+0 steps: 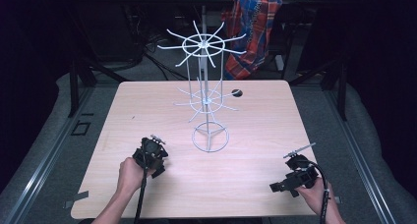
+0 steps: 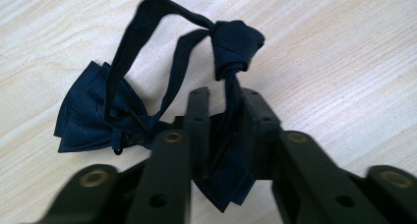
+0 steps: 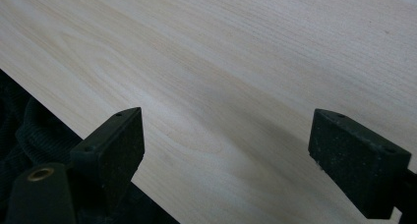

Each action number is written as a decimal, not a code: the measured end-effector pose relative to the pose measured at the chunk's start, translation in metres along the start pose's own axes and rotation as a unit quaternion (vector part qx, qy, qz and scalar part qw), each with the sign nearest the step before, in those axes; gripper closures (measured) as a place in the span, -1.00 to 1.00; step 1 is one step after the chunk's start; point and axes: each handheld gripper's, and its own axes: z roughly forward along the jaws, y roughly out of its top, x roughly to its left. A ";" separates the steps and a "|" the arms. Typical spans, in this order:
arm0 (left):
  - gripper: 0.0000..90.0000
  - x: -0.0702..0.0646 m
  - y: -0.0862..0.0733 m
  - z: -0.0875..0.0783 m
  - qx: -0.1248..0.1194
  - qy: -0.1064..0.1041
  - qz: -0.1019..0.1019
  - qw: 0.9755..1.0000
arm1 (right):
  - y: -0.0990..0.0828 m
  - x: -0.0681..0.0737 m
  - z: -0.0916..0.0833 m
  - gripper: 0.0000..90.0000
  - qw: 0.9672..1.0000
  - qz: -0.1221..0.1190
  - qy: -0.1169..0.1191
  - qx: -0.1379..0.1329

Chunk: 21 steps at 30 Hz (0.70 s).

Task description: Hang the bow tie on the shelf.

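My left gripper (image 2: 223,98) has its jaws pinched together on the strap of a dark navy bow tie (image 2: 98,116), which lies on the pale wooden table (image 2: 344,62) with its knotted loop just past the fingertips. My right gripper (image 3: 226,150) hovers near the table's front edge, jaws wide apart and holding nothing. Farther back, mid-table, stands a white wire display rack (image 1: 205,86) with radiating hooks; a plaid cloth (image 1: 253,22) hangs behind.

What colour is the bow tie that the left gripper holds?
Dark navy blue, plain, no pattern. The bow tie shows best in the left gripper view.
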 end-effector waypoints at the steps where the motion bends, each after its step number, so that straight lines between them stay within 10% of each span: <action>1: 0.79 0.000 0.000 0.000 0.000 -0.001 -0.001 1.000 | 0.000 0.000 0.000 -0.70 1.000 0.001 0.000 -0.001; 21: 0.95 0.006 -0.004 -0.027 -0.076 0.007 0.010 0.997 | -0.002 -0.002 -0.002 -0.70 1.000 0.007 -0.001 -0.002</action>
